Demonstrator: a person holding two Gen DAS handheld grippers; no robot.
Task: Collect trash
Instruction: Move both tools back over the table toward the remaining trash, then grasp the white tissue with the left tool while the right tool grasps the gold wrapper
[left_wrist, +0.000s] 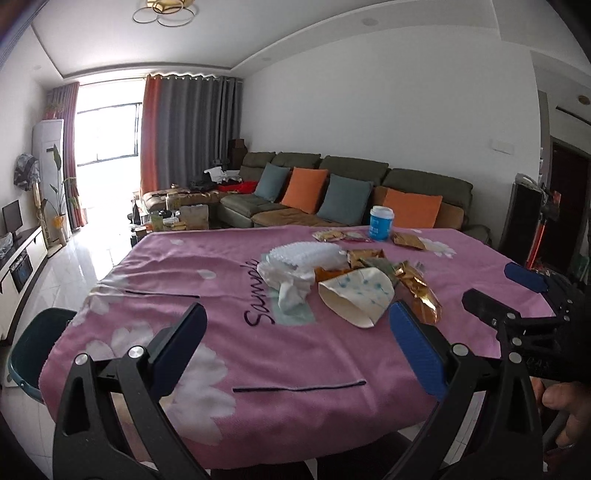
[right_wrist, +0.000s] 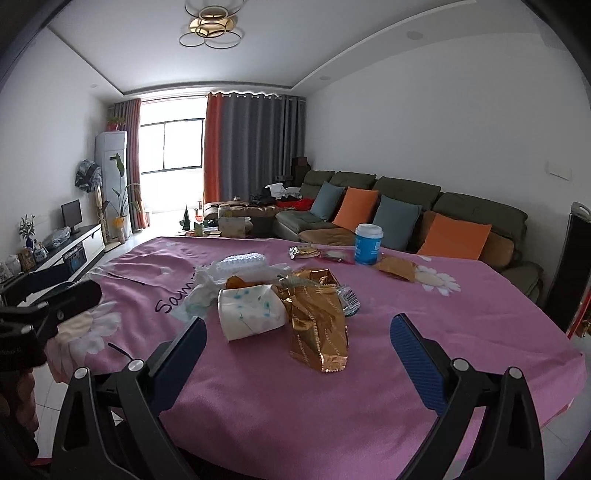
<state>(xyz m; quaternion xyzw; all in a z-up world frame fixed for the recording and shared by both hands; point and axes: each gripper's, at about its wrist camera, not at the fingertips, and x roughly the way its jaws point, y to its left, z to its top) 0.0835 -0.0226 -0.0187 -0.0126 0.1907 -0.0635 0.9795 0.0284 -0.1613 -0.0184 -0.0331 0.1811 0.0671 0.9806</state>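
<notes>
Pink fleecy tablecloth (right_wrist: 332, 387) w/ crinkled gold foil wrapper (right_wrist: 317, 325).

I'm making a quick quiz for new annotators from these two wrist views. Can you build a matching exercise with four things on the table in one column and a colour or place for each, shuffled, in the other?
Things:
1. cup
2. large foil bag
3. tissue pack
4. tablecloth

Descriptions:
A. pink, with white flowers
B. gold, crumpled, nearest the right tool
C. blue with a white lid, at the far side by the sofa
D. white with small blue-green flowers, just left of the foil bag

Pairs: 1-C, 2-B, 3-D, 4-A
</notes>
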